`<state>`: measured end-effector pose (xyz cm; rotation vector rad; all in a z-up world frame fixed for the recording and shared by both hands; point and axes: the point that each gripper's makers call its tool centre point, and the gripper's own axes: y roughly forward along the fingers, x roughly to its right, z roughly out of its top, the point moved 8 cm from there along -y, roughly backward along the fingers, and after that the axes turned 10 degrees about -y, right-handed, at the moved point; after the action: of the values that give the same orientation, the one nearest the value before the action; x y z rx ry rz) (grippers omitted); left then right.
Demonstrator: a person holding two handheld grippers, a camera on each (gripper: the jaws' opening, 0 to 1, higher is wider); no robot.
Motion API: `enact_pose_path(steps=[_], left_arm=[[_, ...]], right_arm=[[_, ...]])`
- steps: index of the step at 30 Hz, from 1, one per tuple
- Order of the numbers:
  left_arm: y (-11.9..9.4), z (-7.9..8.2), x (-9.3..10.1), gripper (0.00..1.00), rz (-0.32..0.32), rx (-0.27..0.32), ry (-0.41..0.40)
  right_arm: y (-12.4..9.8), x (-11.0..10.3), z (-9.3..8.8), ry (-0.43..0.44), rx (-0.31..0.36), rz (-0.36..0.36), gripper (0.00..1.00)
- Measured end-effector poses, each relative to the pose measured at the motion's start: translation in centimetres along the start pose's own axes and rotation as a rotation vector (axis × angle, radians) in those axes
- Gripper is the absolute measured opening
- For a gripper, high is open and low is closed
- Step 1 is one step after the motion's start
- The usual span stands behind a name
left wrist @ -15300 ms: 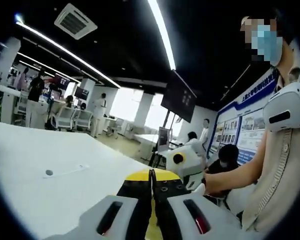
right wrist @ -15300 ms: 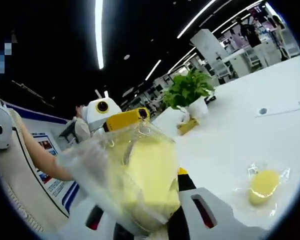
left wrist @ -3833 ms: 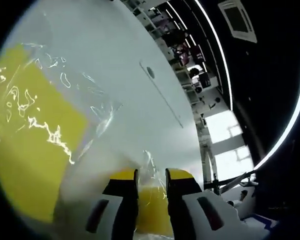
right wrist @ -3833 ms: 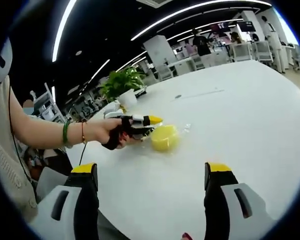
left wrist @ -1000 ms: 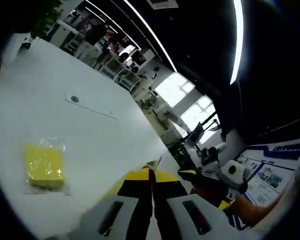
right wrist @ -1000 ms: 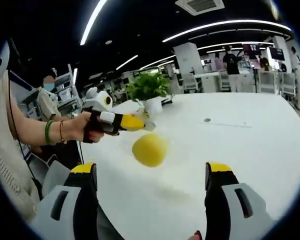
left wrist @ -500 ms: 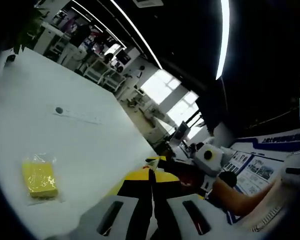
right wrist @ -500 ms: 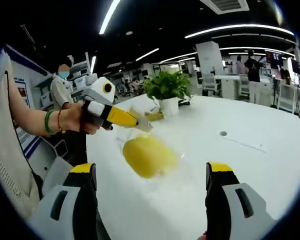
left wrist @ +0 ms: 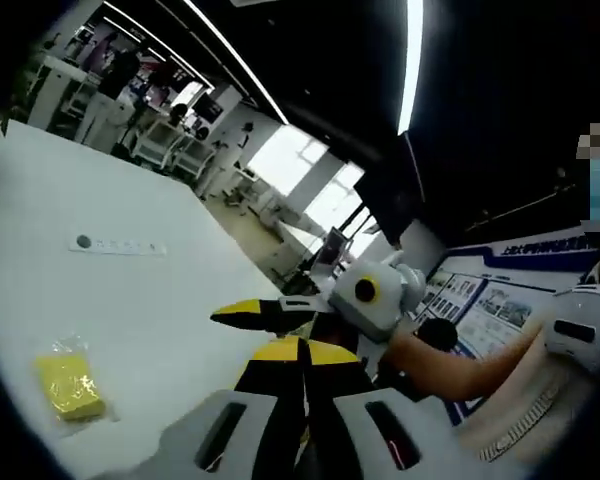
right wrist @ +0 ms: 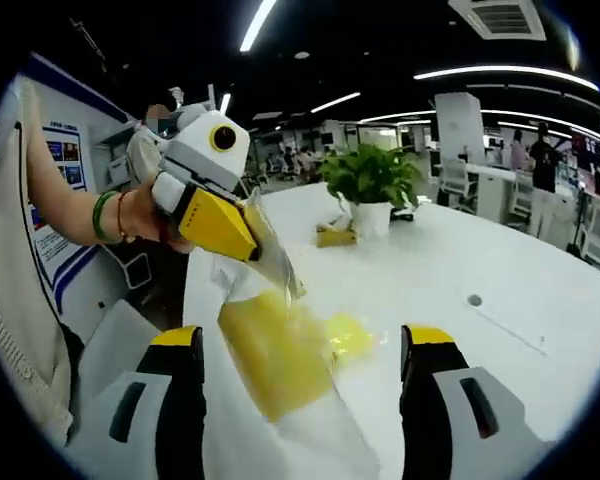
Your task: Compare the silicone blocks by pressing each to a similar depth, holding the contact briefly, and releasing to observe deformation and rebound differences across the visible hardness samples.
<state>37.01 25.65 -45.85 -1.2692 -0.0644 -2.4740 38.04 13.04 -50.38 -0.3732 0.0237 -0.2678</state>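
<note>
In the right gripper view my left gripper reaches in from the left, shut on the top of a clear bag that holds a yellow silicone block. The bag hangs tilted between the wide-apart jaws of my open right gripper, which touches nothing. A second bagged yellow block lies on the white table just behind. In the left gripper view my left gripper has its jaws together, and a bagged yellow block lies on the table at lower left. My right gripper enters there from the right.
A potted plant stands at the table's far end with a small yellow item beside it. A round cable port sits in the tabletop. The person's forearm is at left. Desks, chairs and people fill the background.
The left gripper has carried the bagged block up and closer, so it now hangs between the right gripper's jaws. Both views have shifted with the hands.
</note>
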Motion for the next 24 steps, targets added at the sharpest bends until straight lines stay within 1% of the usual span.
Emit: enact_pose_path(steps=[1, 2, 3, 4, 5, 6, 7, 8, 9, 10, 11, 12, 13, 14, 15, 16, 17, 18, 19, 20, 21, 22, 23, 24], left_arm=[[0.0, -0.4, 0.0, 0.00, -0.015, -0.023, -0.052], [0.1, -0.6, -0.4, 0.00, 0.013, -0.030, -0.003], [0.1, -0.6, -0.8, 0.00, 0.047, -0.015, 0.046], [0.2, -1.5, -0.4, 0.00, -0.012, -0.093, 0.010], [0.4, -1.7, -0.6, 0.00, 0.002, -0.083, -0.015], [0.4, -2.0, -0.8, 0.00, 0.013, -0.094, -0.031], [0.4, -2.0, -0.9, 0.00, 0.007, -0.102, -0.005], [0.2, -1.9, -1.1, 0.00, 0.022, -0.072, 0.000], [0.1, -2.1, -0.9, 0.00, -0.006, -0.114, -0.051], [0.1, -1.8, -1.2, 0.00, 0.016, -0.083, -0.018], [-0.1, -1.8, -1.1, 0.00, 0.006, -0.094, -0.026], [0.0, -1.7, -1.0, 0.00, 0.015, -0.077, -0.010], [-0.1, -1.8, -0.9, 0.00, 0.005, -0.092, -0.018], [-0.1, -1.9, -0.7, 0.00, -0.013, -0.112, -0.035], [0.0, -1.8, -0.8, 0.00, 0.004, -0.088, -0.015], [-0.1, -2.0, -0.7, 0.00, -0.019, -0.127, -0.026], [0.0, -1.4, -1.1, 0.00, 0.036, -0.055, 0.006], [-0.2, -1.7, -0.9, 0.00, 0.000, -0.098, -0.023], [-0.2, -1.9, -0.6, 0.00, -0.024, -0.116, -0.047], [-0.2, -1.4, -0.8, 0.00, 0.003, -0.049, -0.023], [-0.3, -1.6, -0.3, 0.00, -0.037, -0.097, -0.058], [-0.4, -1.2, -0.3, 0.00, -0.012, -0.048, -0.024], [-0.4, -1.3, -0.3, 0.00, -0.020, -0.071, -0.032], [-0.5, -1.3, -0.1, 0.00, -0.021, -0.072, -0.031]], right_arm=[[0.5, -0.1, -0.2, 0.005, 0.008, 0.008, 0.63], [0.9, -0.4, -0.3, -0.023, 0.015, 0.030, 0.49], [1.5, -1.4, -0.3, -0.048, 0.011, 0.108, 0.39], [1.8, -1.4, -0.4, -0.043, -0.012, 0.103, 0.37], [2.2, -1.4, -0.4, -0.035, -0.017, 0.111, 0.38], [2.6, -1.3, -0.5, -0.020, -0.043, 0.111, 0.38], [2.7, -1.6, -0.5, -0.023, -0.052, 0.145, 0.38], [3.0, -1.5, -0.6, -0.034, -0.055, 0.152, 0.39], [2.9, -1.8, -0.7, -0.024, -0.068, 0.200, 0.39], [3.0, -1.7, -0.7, -0.013, -0.065, 0.197, 0.39], [3.0, -1.8, -0.6, -0.030, -0.059, 0.221, 0.39], [3.1, -1.8, -0.6, -0.032, -0.072, 0.242, 0.39], [3.1, -1.8, -0.9, -0.060, -0.105, 0.245, 0.39], [3.2, -1.9, -1.2, -0.071, -0.143, 0.273, 0.39], [3.5, -1.7, -1.2, -0.070, -0.135, 0.256, 0.39], [3.5, -1.7, -1.4, -0.070, -0.150, 0.269, 0.40], [3.4, -1.5, -1.8, -0.084, -0.186, 0.270, 0.42], [3.5, -1.4, -2.0, -0.093, -0.200, 0.265, 0.44], [3.5, -1.6, -2.1, -0.101, -0.210, 0.272, 0.46], [3.6, -1.7, -2.3, -0.102, -0.217, 0.282, 0.44], [3.6, -1.7, -2.4, -0.109, -0.210, 0.277, 0.40], [3.6, -1.7, -2.4, -0.119, -0.203, 0.275, 0.34], [3.6, -2.0, -2.0, -0.101, -0.150, 0.297, 0.33], [3.5, -1.9, -2.1, -0.102, -0.168, 0.286, 0.32]])
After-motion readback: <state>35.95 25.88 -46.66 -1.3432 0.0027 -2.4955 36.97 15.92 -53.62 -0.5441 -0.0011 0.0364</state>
